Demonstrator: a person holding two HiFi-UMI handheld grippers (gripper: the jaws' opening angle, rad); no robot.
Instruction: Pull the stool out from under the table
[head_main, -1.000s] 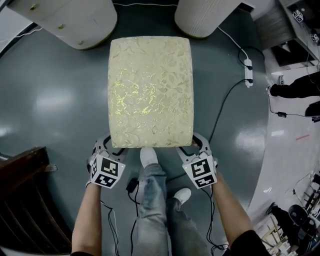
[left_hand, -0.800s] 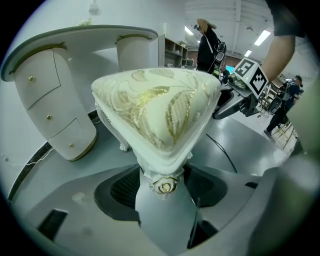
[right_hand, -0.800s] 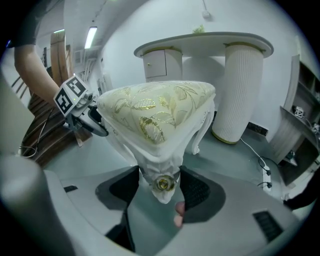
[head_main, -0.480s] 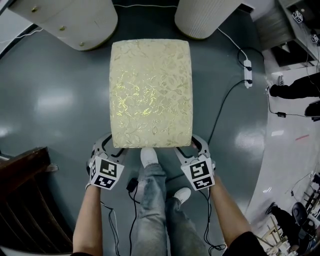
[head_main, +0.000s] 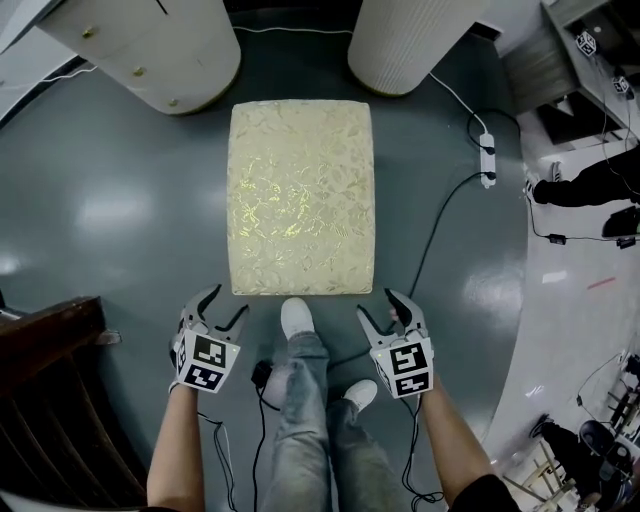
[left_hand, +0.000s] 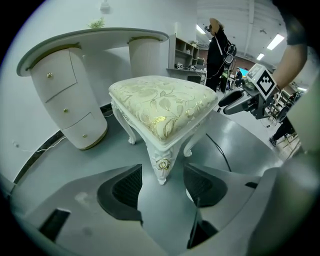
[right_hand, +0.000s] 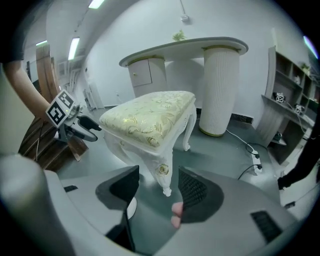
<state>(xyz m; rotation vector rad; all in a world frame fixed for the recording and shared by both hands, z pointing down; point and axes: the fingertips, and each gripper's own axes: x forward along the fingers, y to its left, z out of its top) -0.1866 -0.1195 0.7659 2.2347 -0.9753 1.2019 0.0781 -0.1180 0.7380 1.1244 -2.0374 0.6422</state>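
Observation:
The stool (head_main: 301, 193) has a cream and gold floral cushion and white carved legs; it stands on the grey floor, out in front of the white table's drawer pedestal (head_main: 140, 45) and ribbed column (head_main: 412, 35). My left gripper (head_main: 222, 304) is open just off the stool's near-left corner, touching nothing. My right gripper (head_main: 384, 308) is open just off the near-right corner. In the left gripper view the stool's corner leg (left_hand: 162, 167) shows beyond the open left gripper (left_hand: 162, 187). The right gripper view shows the other corner leg (right_hand: 164, 176) ahead of the open right gripper (right_hand: 159, 190).
A person's white shoe (head_main: 297, 317) and jeans leg stand between the grippers, close to the stool's near edge. A power strip (head_main: 486, 161) and black cables lie on the floor at right. Dark wooden furniture (head_main: 50, 400) is at lower left. Another person (head_main: 590, 185) stands far right.
Both grippers have let go of the stool's near corners and drawn back toward me, jaws open. The stool now stands a little farther from them.

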